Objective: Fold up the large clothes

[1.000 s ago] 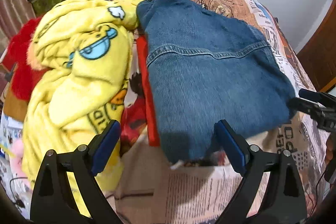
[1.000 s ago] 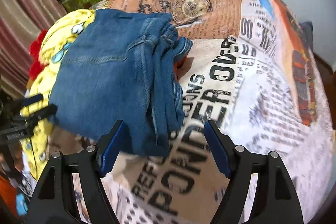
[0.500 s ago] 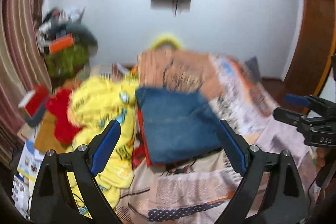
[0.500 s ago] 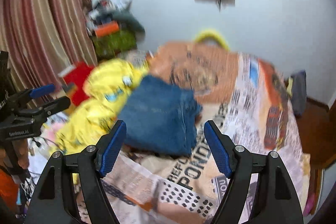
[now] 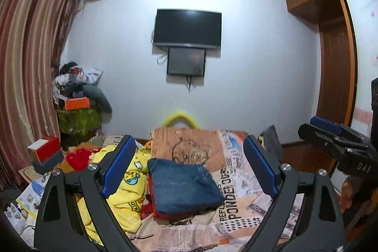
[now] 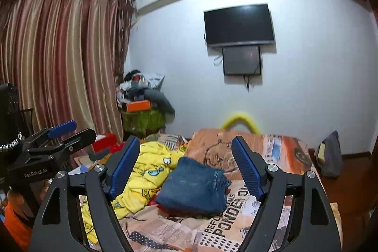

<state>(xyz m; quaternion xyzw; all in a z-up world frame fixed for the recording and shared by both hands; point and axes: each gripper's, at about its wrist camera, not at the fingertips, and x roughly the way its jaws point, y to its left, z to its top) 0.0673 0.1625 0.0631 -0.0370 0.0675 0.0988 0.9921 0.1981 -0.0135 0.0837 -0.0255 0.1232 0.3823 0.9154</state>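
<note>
Folded blue jeans [image 5: 184, 188] lie on the bed [image 5: 238, 202] atop a red folded garment [image 5: 151, 200], and show in the right wrist view [image 6: 193, 188] too. A crumpled yellow cartoon-print garment [image 5: 118, 200] lies left of them, also in the right wrist view [image 6: 146, 171]. My left gripper [image 5: 189, 171] is open and empty, held well back from the bed. My right gripper [image 6: 186, 169] is open and empty, also held back. Each gripper shows in the other's view: the right one [image 5: 335, 136], the left one [image 6: 61, 136].
A newspaper-print cover [image 6: 236, 214] spreads over the bed. A cluttered green stand [image 5: 78, 119] and red boxes [image 5: 45, 150] are at the left by the curtain [image 6: 59, 67]. A TV [image 5: 187, 27] hangs on the far wall. A wooden wardrobe [image 5: 335, 39] stands right.
Both grippers have pulled up and back from the jeans, which lay close beneath them a second ago. The jeans stay folded on the bed.
</note>
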